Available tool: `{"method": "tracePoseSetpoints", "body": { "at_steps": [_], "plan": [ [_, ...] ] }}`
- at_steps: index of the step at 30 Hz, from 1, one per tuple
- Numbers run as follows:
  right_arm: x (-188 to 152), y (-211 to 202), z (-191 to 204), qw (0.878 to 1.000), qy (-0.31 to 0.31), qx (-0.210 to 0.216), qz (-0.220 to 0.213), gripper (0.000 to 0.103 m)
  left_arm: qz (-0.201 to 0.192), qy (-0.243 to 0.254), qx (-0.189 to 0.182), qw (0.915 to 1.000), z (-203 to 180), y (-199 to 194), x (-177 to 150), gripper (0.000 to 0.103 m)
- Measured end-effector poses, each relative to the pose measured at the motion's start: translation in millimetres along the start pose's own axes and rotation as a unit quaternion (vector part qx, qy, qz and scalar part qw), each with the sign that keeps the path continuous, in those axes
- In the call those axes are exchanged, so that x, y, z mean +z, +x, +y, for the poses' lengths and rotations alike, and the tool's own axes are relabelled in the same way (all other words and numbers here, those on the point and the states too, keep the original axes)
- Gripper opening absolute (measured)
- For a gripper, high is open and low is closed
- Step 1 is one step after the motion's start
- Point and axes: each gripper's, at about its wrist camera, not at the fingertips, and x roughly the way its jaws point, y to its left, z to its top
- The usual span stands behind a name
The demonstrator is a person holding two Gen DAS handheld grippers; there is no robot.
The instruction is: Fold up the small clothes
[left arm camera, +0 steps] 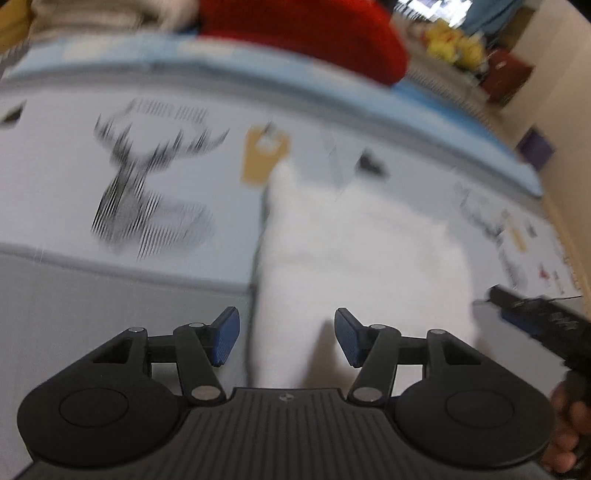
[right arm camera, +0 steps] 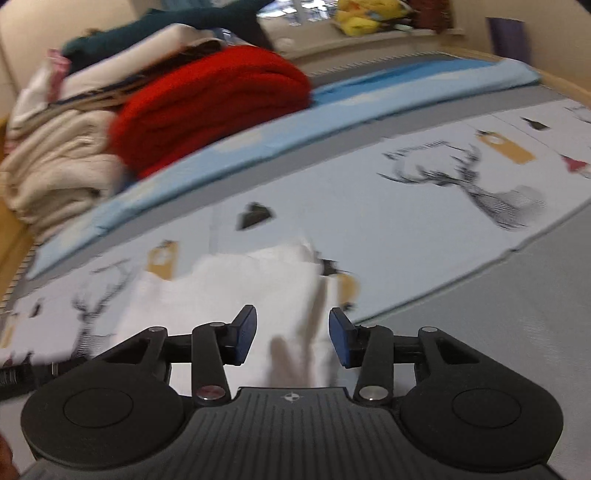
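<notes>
White garment (left arm camera: pixel 354 251) lay spread on the deer-printed sheet (left arm camera: pixel 155 177), with a red folded cloth (right arm camera: pixel 210 103) on the pile beyond. Left gripper (left arm camera: pixel 287 338) hung over its near edge, jaws parted about halfway, pads clear of the fabric. Right gripper (right arm camera: pixel 292 336) hovered likewise, partly open and holding nothing.

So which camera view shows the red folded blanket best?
The right wrist view: the red blanket shows whole there, with its folds, beside the cream pile. The left wrist view shows only a blurred part, cut off by the top edge.
</notes>
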Motion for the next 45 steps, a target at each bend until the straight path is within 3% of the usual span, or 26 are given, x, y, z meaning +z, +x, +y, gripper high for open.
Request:
{"method": "tracePoseSetpoints", "body": {
  "at_steps": [2, 3, 6, 12, 14, 16, 17, 18, 19, 21, 24, 28, 30, 32, 33, 34, 37, 39, 43, 45],
  "plan": [
    [-2, -2, -3, 1.000, 0.000, 0.012, 0.022, 0.051, 0.025, -0.033, -0.019, 0.9990, 13, 6, -4, 0.062],
    [-5, 1, -3, 0.999, -0.008, 0.015, 0.045, 0.059, 0.037, -0.051, -0.034, 0.9975, 17, 8, -6, 0.062],
    [-24, 13, -2, 0.992, -0.040, 0.001, 0.120, 0.061, 0.077, -0.075, -0.047, 0.9931, 28, 19, -13, 0.062],
    [-25, 3, -14, 0.992, -0.016, 0.006, 0.126, 0.063, 0.110, -0.088, -0.064, 0.9879, 41, 28, -25, 0.055],
    [-25, 0, -17, 0.991, -0.014, 0.014, 0.133, 0.062, 0.116, -0.097, -0.080, 0.9853, 44, 30, -30, 0.031],
    [-29, 1, -19, 0.988, -0.015, 0.023, 0.154, 0.061, 0.113, -0.093, -0.093, 0.9848, 41, 29, -30, 0.014],
    [-31, 1, -21, 0.985, -0.013, 0.032, 0.170, 0.057, 0.112, -0.086, -0.098, 0.9852, 39, 27, -31, 0.012],
    [-32, 0, -23, 0.983, -0.012, 0.042, 0.180, 0.039, 0.113, -0.082, -0.110, 0.9841, 36, 25, -32, 0.012],
    [-32, -1, -24, 0.982, -0.012, 0.053, 0.179, 0.010, 0.117, -0.084, -0.124, 0.9819, 34, 24, -33, 0.011],
    [-27, -9, -26, 0.987, -0.011, 0.052, 0.152, 0.007, 0.125, -0.080, -0.133, 0.9800, 30, 25, -39, 0.012],
    [-25, -8, -36, 0.987, 0.008, 0.044, 0.155, 0.007, 0.132, -0.072, -0.088, 0.9847, 28, 29, -46, 0.022],
    [-33, -4, -34, 0.983, -0.026, 0.022, 0.181, 0.008, 0.123, -0.080, -0.073, 0.9864, 29, 23, -49, 0.026],
    [-35, -4, -41, 0.981, -0.018, 0.009, 0.191, 0.009, 0.121, -0.073, -0.059, 0.9883, 28, 17, -50, 0.037],
    [-35, -7, -48, 0.980, -0.016, -0.008, 0.198, 0.020, 0.113, -0.046, -0.025, 0.9922, 24, 6, -50, 0.054],
    [-34, -12, -49, 0.980, -0.026, -0.015, 0.195, 0.027, 0.102, -0.016, -0.004, 0.9946, 19, -3, -51, 0.056],
    [-35, -20, -49, 0.981, -0.045, -0.027, 0.189, 0.027, 0.086, 0.021, 0.017, 0.9959, 14, -13, -51, 0.058],
    [-40, -48, -44, 0.974, -0.136, -0.107, 0.146, 0.029, 0.025, 0.110, 0.084, 0.9900, -1, -50, -53, 0.072],
    [-40, -77, -44, 0.974, -0.165, -0.123, 0.091, 0.031, -0.027, 0.141, 0.114, 0.9831, -11, -79, -56, 0.085],
    [-40, -152, -45, 0.984, -0.153, -0.088, -0.026, 0.057, -0.125, 0.179, 0.114, 0.9692, -37, -141, -81, 0.088],
    [-49, -191, -42, 0.984, -0.150, -0.062, -0.072, 0.065, -0.164, 0.182, 0.111, 0.9632, -50, -168, -101, 0.088]
  ]
}}
